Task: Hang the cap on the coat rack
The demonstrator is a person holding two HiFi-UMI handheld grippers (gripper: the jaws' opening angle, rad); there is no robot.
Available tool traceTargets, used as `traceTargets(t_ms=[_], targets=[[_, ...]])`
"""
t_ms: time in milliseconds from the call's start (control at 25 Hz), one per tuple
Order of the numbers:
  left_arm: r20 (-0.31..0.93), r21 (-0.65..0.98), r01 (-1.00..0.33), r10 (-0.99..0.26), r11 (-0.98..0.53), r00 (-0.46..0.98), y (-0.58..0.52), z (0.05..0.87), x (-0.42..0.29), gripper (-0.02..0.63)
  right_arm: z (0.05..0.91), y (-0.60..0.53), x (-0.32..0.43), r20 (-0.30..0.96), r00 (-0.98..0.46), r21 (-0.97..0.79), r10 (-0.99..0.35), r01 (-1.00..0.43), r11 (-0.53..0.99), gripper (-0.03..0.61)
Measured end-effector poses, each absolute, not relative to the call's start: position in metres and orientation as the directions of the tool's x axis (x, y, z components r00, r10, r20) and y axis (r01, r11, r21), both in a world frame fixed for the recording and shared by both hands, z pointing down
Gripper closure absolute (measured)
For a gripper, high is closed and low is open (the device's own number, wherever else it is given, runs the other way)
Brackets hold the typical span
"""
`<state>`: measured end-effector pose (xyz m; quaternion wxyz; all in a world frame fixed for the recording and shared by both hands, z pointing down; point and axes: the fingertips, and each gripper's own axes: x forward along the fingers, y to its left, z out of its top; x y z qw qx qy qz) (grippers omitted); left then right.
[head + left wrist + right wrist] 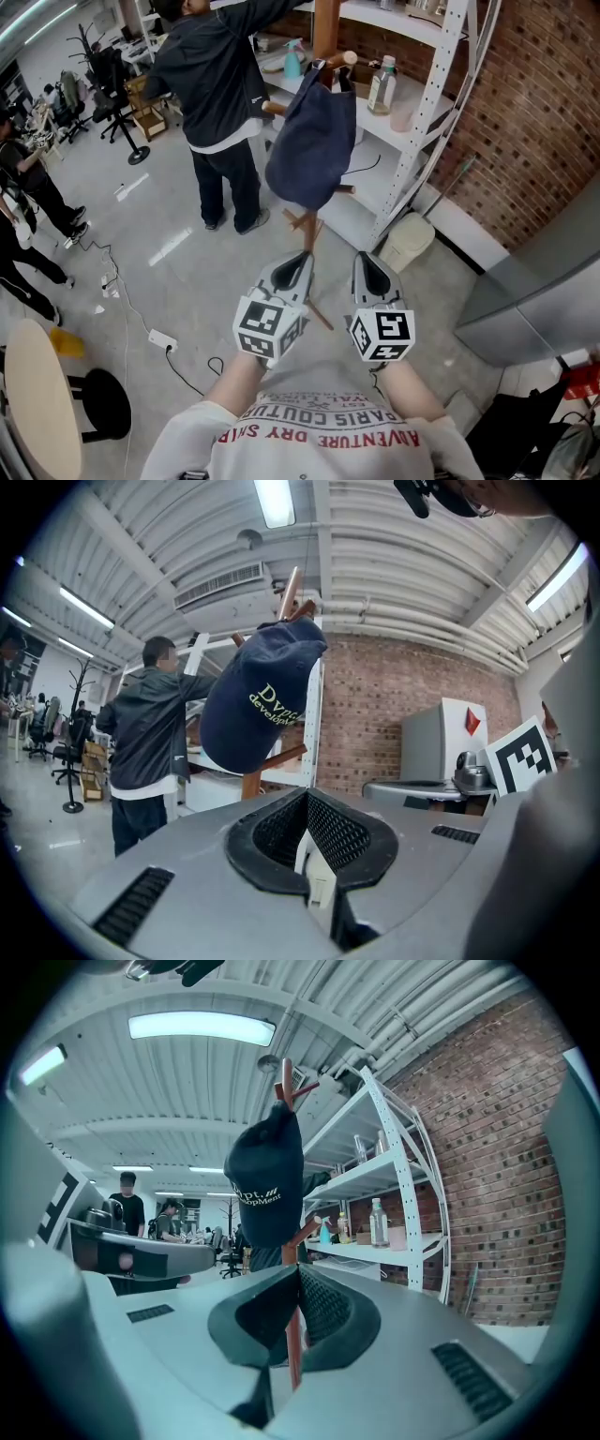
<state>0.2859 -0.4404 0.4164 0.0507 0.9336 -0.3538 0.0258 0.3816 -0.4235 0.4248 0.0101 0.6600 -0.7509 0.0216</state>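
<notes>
Indoors, coat rack (325, 23) stands on grey floor (187, 281) near brick wall (525, 122).

Light: bright and even, from ceiling tubes (275, 501).
Glare: pale streaks on the floor (169, 246).
Edges: both gripper views bulge; corners go black.
Colour: right gripper view tinted teal.
Focus: cap (253, 705) lettering crisp.

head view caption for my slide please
Navy cap hangs on the coat rack; left gripper and right gripper sit shut and empty below it.
</notes>
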Motion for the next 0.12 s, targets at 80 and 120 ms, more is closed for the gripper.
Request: traceTargets(t_ms=[80, 120], targets=[[0.082, 0.077, -0.662, -0.657, -0.746, 0.750, -0.4389, 0.4156, 0.2862, 0.607, 0.4273, -0.4236, 0.3816, 0.053, -0.133, -0.020, -0.990, -0.991, 0.132, 0.565], [0.081, 0.077, -0.661, -0.656, -0.746, 0.750, -0.4382, 0.4151, 0.2864, 0.607, 0.4286, -0.4237, 0.3817, 0.058, -0.136, -0.022, -0.989, -0.991, 0.135, 0.565]])
